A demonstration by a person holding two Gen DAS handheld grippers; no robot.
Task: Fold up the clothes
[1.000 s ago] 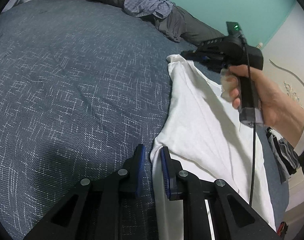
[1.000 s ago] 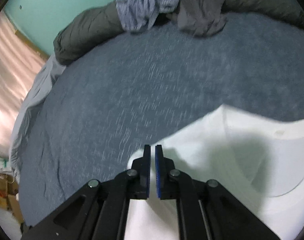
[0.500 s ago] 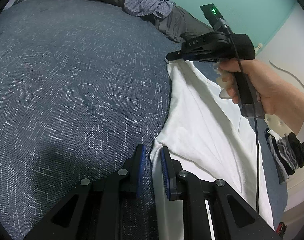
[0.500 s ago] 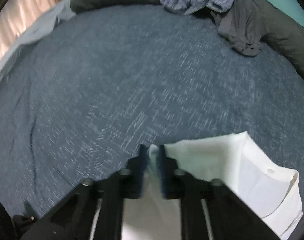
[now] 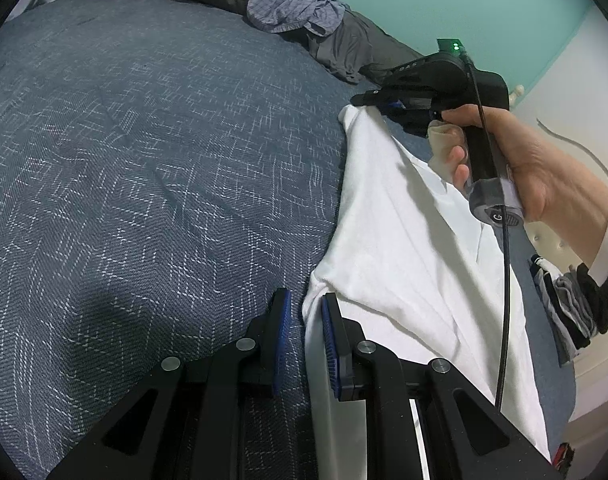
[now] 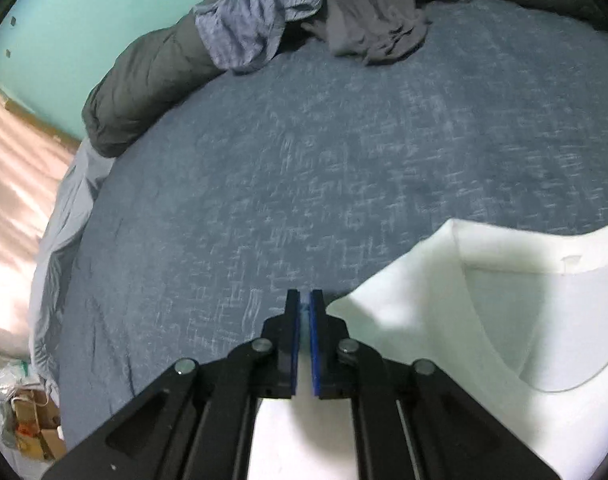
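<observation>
Left gripper [image 5: 304, 312] jaws slightly apart, w/ white cotton t-shirt [image 5: 404, 248] edge between pads. Right gripper [image 6: 304, 308] clamped tight on shirt's corner.

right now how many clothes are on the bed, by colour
white: 1, the t-shirt gripped by the right gripper
blue checked: 1, crumpled shirt
grey: 1, crumpled garment
total: 3, on the blue bedspread
</observation>
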